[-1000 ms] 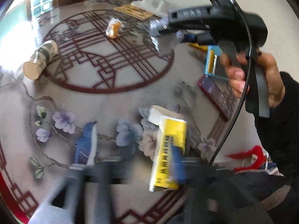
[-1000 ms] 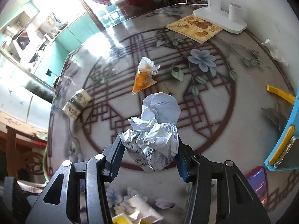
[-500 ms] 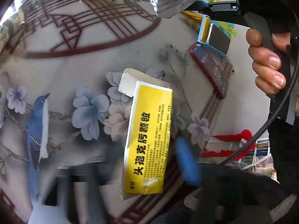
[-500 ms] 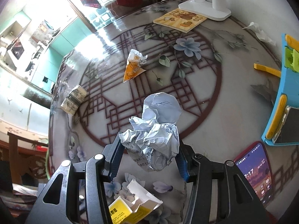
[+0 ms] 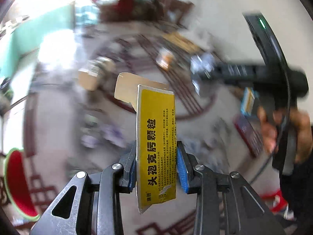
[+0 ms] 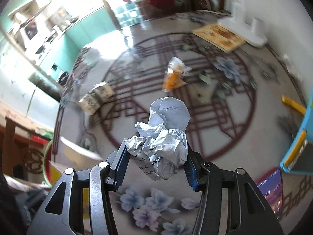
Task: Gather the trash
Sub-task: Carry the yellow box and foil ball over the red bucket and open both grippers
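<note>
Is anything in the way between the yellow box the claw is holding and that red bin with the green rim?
Nothing visible is. The left gripper holds the yellow box clear above the table, and the red bin sits low at the picture's left edge. The stretch between looks bare, though motion blur hides small things there.

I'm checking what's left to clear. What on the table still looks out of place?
A paper cup lies tipped on its side at the table's left edge, and an orange wrapper sits crumpled near the middle. Both are loose litter among the table's tidier things.
</note>
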